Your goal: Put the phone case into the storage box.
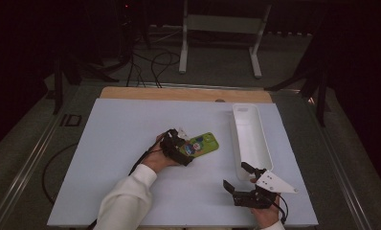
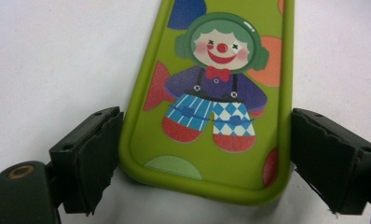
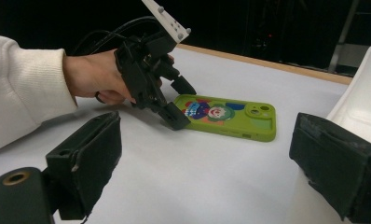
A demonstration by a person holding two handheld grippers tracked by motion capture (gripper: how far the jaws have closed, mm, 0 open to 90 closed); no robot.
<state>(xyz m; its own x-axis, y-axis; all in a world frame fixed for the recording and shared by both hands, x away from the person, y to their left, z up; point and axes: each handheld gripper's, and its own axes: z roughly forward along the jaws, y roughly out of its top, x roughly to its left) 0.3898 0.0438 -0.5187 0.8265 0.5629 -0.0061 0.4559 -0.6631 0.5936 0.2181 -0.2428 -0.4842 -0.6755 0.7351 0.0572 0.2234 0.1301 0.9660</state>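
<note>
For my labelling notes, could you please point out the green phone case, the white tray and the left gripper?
green phone case point(image 2: 207, 98): left gripper view, clown picture.
white tray point(image 1: 253, 143): high view, inner floor.
left gripper point(image 1: 184, 153): high view, between fingertips.

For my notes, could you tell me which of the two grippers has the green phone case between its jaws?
The left gripper: its jaws flank the green phone case; the right gripper hovers apart, empty.

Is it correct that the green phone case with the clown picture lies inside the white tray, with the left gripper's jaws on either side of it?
Not quite. The phone case lies on the table, beside the white tray, as the high view shows. The left gripper does have a jaw on either side of it.
</note>
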